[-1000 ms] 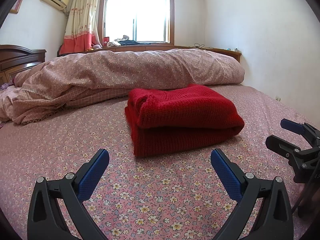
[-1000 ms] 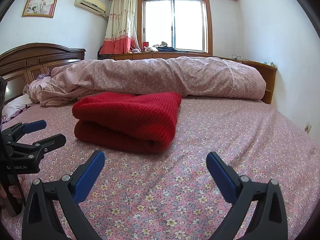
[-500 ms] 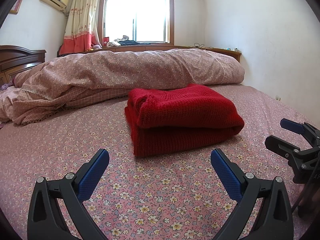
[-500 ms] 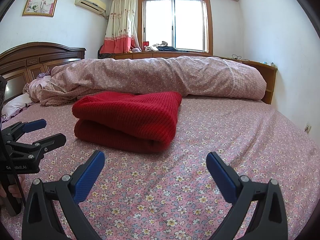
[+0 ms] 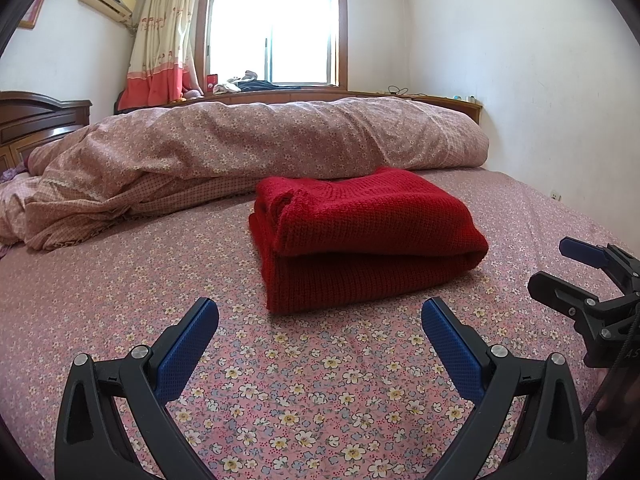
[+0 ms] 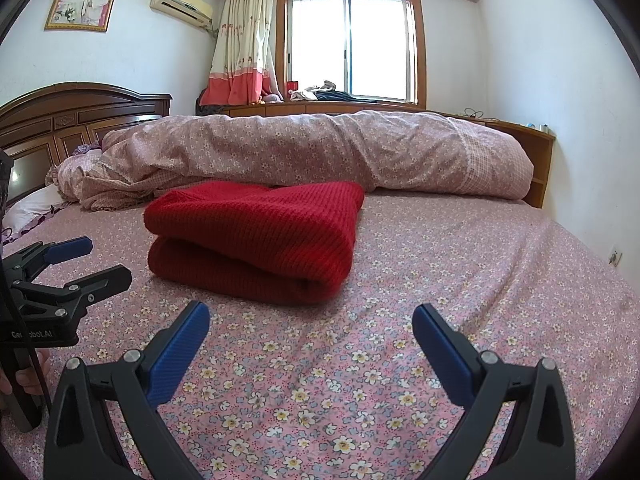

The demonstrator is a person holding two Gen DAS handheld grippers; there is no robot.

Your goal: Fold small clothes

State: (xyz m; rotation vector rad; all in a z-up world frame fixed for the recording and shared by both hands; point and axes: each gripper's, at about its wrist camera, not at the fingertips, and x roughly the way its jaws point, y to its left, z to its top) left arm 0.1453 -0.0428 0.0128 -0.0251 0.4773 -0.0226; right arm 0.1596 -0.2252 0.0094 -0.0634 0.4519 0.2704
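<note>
A red knitted sweater (image 5: 360, 236) lies folded into a thick bundle on the flowered bed sheet (image 5: 304, 392); in the right wrist view the sweater (image 6: 256, 232) sits left of centre. My left gripper (image 5: 320, 322) stands open a short way in front of the bundle, nothing between its blue pads. My right gripper (image 6: 311, 320) is open too, just short of the sweater's near fold, and empty. Each gripper shows at the edge of the other's view: the right gripper (image 5: 560, 264) and the left gripper (image 6: 104, 260), both low over the sheet.
A rolled floral duvet (image 5: 256, 140) lies across the bed behind the sweater. A wooden headboard (image 6: 76, 120) stands at the left, a white wall (image 5: 520, 100) at the right. A hand (image 6: 24, 376) grips the left gripper's handle. Bare sheet (image 6: 480, 264) spreads right of the sweater.
</note>
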